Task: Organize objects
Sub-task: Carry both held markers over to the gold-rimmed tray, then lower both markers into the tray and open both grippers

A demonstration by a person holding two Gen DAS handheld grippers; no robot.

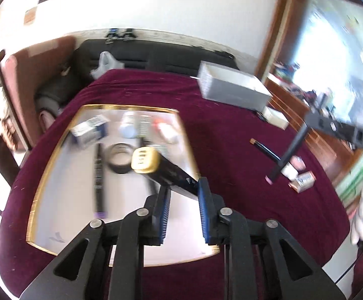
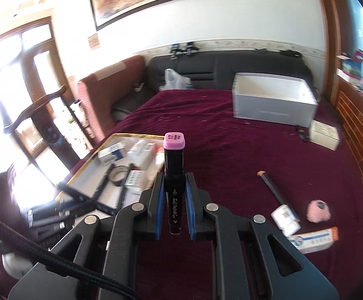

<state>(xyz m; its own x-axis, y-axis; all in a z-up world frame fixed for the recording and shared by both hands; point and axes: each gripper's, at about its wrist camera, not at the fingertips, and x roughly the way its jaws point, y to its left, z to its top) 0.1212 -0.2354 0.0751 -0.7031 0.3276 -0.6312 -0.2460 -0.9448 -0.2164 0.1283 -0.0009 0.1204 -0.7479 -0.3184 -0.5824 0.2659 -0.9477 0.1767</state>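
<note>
My left gripper [image 1: 184, 187] holds a black marker with a yellow cap [image 1: 145, 160] above the gold-rimmed tray [image 1: 41, 182]; the marker lies slanted, resting against the right pad, with a gap at the left pad. The tray holds small boxes [image 1: 90, 131], a tape ring [image 1: 119, 158] and other markers. My right gripper [image 2: 174, 183] is shut on a black marker with a pink cap [image 2: 174, 150], held upright above the maroon cloth. The right gripper and its marker also show in the left wrist view [image 1: 281, 162].
A white open box [image 2: 274, 100] stands at the far side of the cloth. A small white carton [image 2: 324, 135], a black pencil [image 2: 274, 190], a white bottle [image 2: 285, 217], a pink puff [image 2: 318, 211] and a tube box [image 2: 311, 240] lie at right. A black sofa [image 2: 206, 67] is behind.
</note>
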